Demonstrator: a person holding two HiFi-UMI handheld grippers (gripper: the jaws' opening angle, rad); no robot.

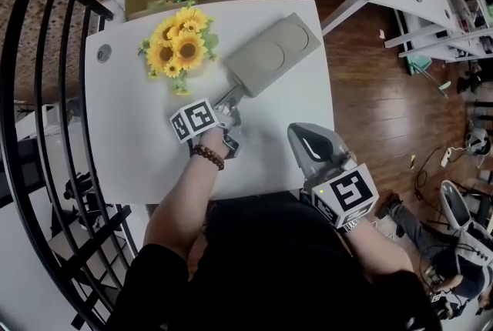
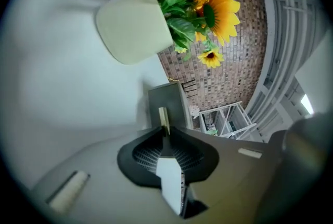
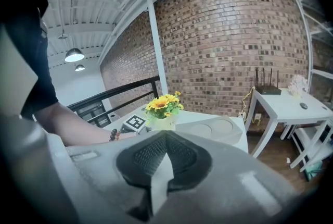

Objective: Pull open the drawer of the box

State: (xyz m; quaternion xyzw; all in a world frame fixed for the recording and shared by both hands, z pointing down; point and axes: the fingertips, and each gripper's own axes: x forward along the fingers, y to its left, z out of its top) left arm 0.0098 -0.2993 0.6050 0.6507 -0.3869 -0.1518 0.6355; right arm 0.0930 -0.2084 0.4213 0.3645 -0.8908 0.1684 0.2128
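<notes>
Yellow sunflowers [image 1: 179, 45] in vase [image 2: 132, 25] beside box [image 1: 273, 52]

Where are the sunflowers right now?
In the head view, the sunflowers stand far left on the white table, just left of the grey box.

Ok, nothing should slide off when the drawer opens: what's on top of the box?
Nothing loose: the box top shows only two round moulded shapes. The sunflowers stand beside it. The left claw grips the pull tab and covers that end; the inside is hidden.
</notes>
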